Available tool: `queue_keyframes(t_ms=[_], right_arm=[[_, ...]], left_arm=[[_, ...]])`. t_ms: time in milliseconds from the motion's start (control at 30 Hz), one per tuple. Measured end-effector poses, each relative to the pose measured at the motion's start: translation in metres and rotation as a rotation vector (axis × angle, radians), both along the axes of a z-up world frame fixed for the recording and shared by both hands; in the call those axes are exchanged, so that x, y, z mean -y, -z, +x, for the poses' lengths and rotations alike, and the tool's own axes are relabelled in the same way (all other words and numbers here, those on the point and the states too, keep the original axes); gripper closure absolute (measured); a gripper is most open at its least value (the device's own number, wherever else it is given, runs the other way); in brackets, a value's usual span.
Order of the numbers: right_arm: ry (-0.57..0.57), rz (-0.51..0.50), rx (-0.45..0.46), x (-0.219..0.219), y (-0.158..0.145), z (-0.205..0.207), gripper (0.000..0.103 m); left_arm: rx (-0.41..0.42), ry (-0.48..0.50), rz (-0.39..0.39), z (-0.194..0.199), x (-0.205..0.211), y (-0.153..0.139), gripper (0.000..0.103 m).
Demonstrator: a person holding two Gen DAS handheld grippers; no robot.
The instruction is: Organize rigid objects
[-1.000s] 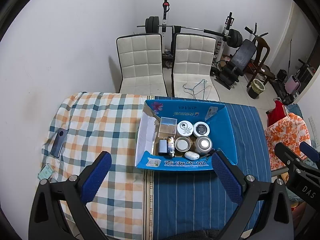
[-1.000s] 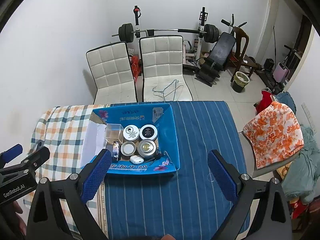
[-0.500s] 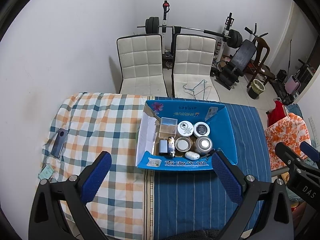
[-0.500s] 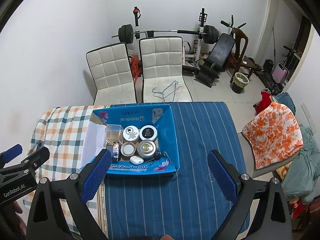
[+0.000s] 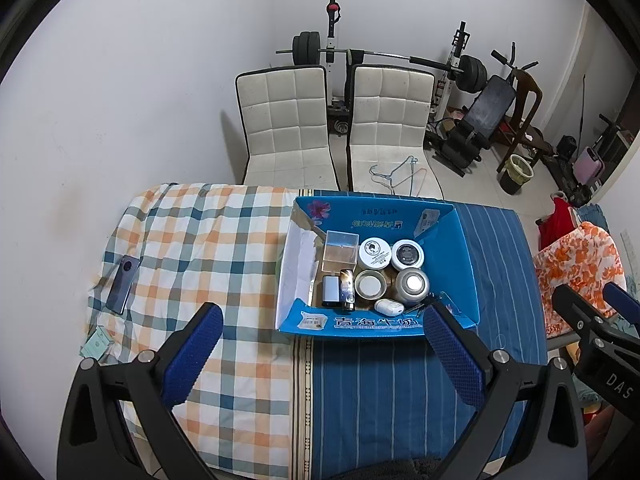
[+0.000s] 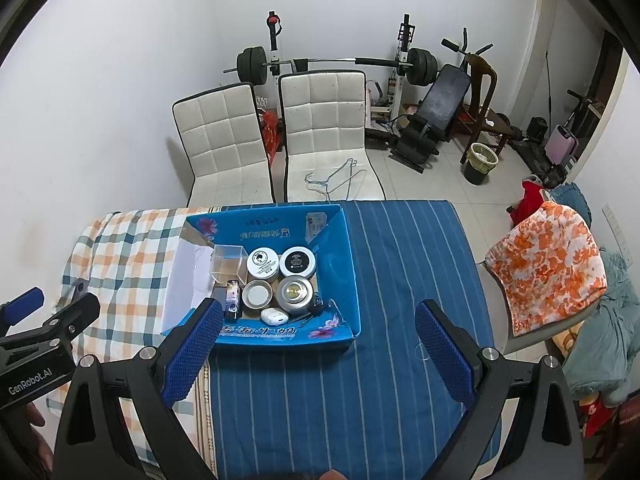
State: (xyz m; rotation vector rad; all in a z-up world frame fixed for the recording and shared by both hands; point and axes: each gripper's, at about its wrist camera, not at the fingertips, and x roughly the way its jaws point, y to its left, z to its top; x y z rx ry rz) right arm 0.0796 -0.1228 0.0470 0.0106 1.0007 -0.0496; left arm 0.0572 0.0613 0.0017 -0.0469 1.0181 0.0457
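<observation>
A blue cardboard box (image 5: 464,256) stands on the table and also shows in the right wrist view (image 6: 344,276). It holds a clear plastic cube (image 5: 340,250), two lidded jars (image 5: 374,252), two metal tins (image 5: 412,284), a white earbud case (image 5: 389,307) and a small grey device (image 5: 331,290). My left gripper (image 5: 322,354) is open and empty, held high above the table in front of the box. My right gripper (image 6: 318,350) is open and empty, also above the table's near side.
A phone (image 5: 123,278) and a small green card (image 5: 96,342) lie on the checked cloth at the left. Two white chairs (image 5: 288,128) stand behind the table. An orange floral cloth (image 6: 548,264) covers a chair at the right. Gym gear lines the back wall.
Both grippers have drifted slightly; the view is almost the same. Nothing in the box has moved.
</observation>
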Motion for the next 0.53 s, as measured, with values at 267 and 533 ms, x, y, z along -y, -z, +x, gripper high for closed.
queue_keyframes(t_ms=[267,533], right_arm=[[0.003,-0.007,0.006,0.0012,-0.0001,-0.0021,0.004],[0.002,-0.006,0.003,0.0011,-0.0007,-0.0023,0.004]], left_arm=[[0.002,0.003,-0.003,-0.0012,0.0012,0.0025,0.0],[0.009,0.008,-0.009,0.0016,0.0003,0.0029,0.0]])
